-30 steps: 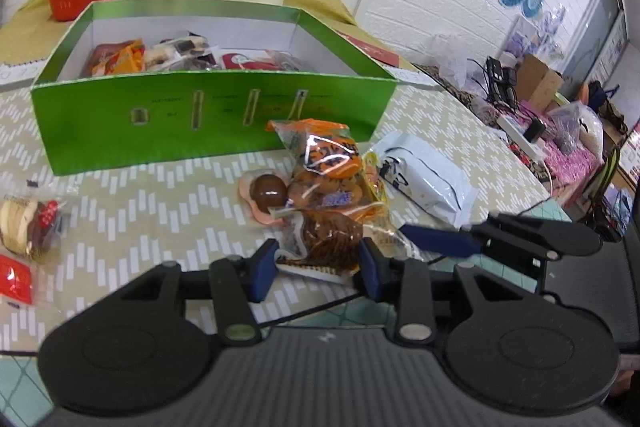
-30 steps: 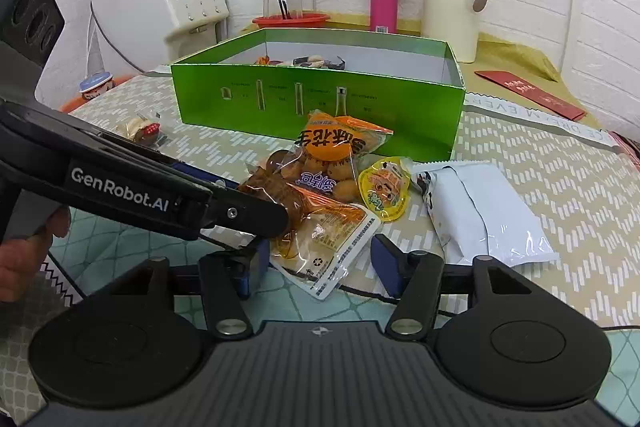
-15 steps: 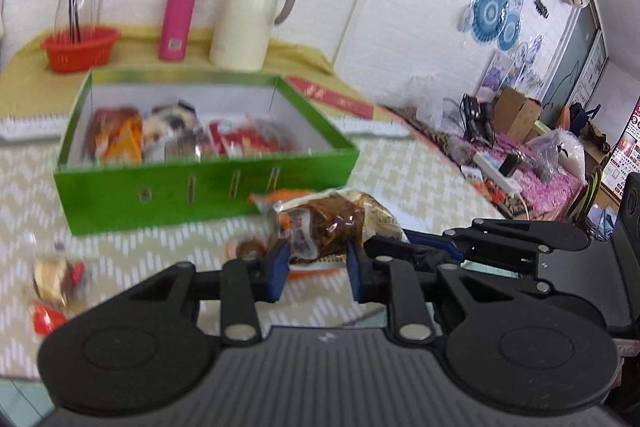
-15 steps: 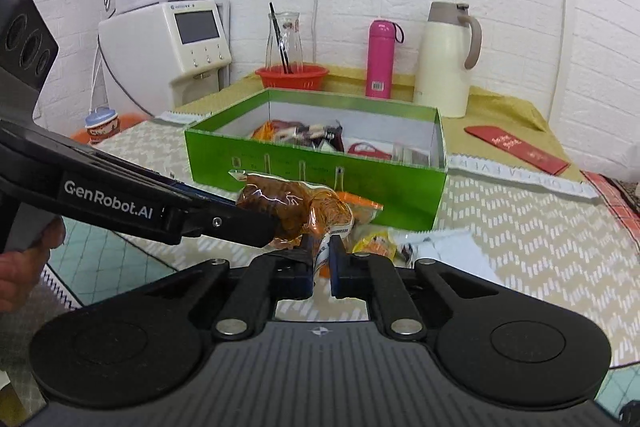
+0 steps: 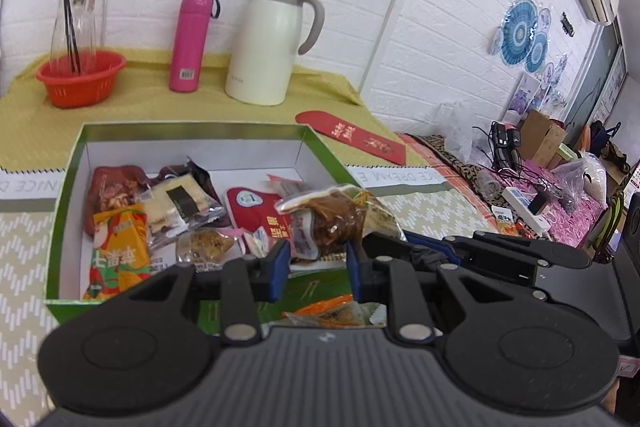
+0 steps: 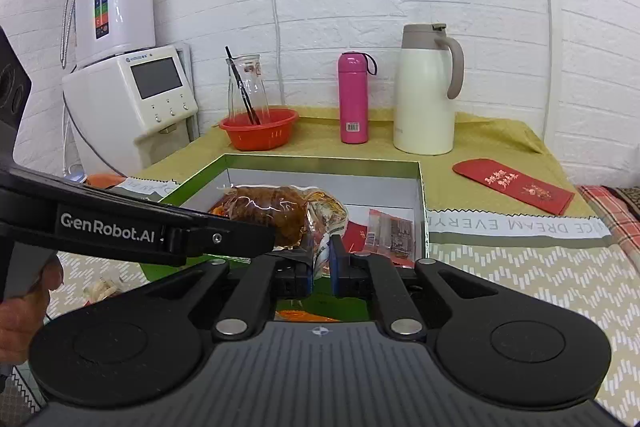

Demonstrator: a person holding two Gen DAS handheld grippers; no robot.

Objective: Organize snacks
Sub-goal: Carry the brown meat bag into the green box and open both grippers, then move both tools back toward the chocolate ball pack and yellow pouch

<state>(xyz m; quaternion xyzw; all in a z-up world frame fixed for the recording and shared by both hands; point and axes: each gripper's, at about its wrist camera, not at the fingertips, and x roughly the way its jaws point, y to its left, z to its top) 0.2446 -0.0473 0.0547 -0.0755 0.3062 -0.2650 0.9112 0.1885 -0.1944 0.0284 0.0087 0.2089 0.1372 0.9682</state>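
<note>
- The table (image 5: 432, 215) I am working over wears a pale zigzag cloth, with a yellow cloth across its far part by a white brick wall.
- A green box (image 5: 64, 187) sits open on the table, white inside, already holding several snack packets.
- On the yellow cloth behind the box stand a cream jug (image 6: 426, 95), a pink flask (image 6: 354, 99) and a red basket (image 6: 260, 129) with a glass bottle in it; a red envelope (image 6: 514, 187) lies to their right.
- My left claw (image 5: 316, 265) is narrowed onto a clear snack bag (image 5: 336, 219) of brown food, its blue pads pressing the bag's lower end.
- My right claw (image 6: 321, 273) is nearly closed, pinching the same bag's edge between its pads.
- The snack bag hangs between both claws, lifted off the table, above the box's near wall and in front of the packets inside.
- A hand (image 6: 24, 311) grips the left claw's handle at the right camera's left edge.
</note>
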